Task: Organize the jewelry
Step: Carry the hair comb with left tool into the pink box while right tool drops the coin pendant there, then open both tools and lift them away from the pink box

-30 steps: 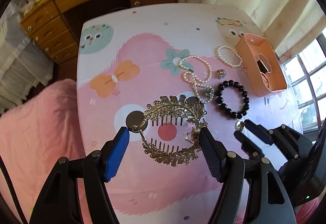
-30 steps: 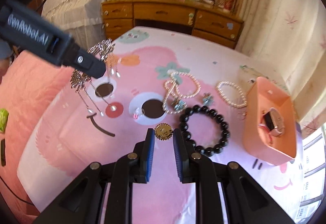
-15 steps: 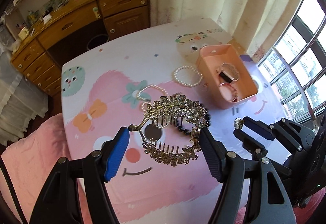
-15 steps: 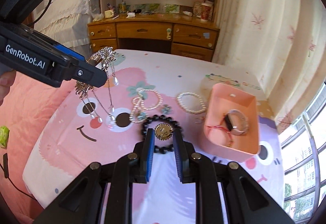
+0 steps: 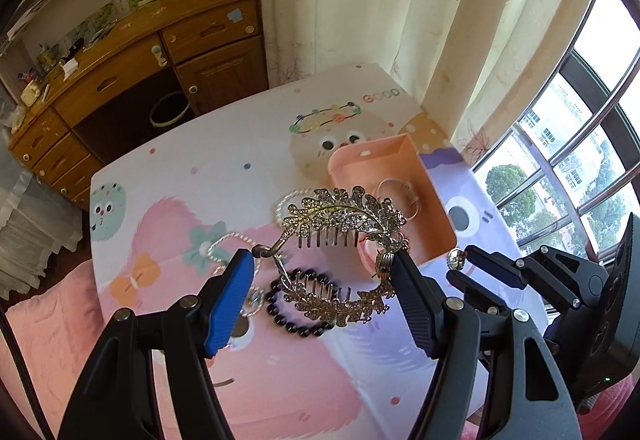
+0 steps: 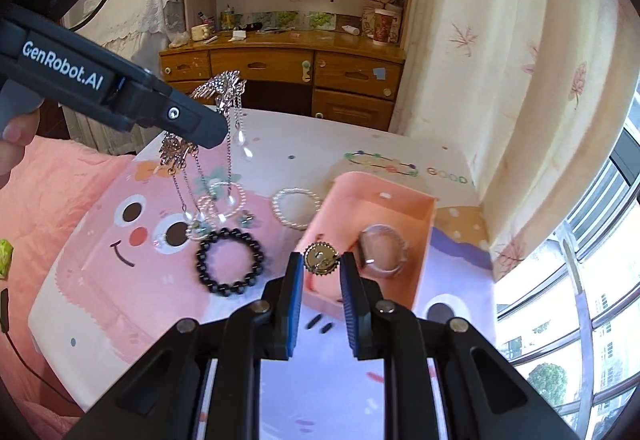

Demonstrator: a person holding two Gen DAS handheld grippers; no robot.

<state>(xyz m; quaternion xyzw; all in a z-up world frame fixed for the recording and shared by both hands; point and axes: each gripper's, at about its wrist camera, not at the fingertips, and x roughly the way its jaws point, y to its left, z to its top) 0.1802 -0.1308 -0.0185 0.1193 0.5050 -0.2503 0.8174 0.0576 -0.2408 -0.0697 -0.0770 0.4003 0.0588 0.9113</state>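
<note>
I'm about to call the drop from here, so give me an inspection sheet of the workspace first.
Surface: cartoon-print tablecloth over the table, pink bedding at its near side.
Job's things: pink box holds a watch; black bead bracelet, pearl bracelet and pearl necklace lie on the cloth.
Clutter: small green object on the bedding.
Grippers: left gripper shut on a rhinestone hair comb with dangling chains; right gripper shut on a round gold brooch, in front of the box's near wall.
Cables: a thin black one on the bedding.
Surroundings: wooden desk, shelves, curtains, window.
</note>
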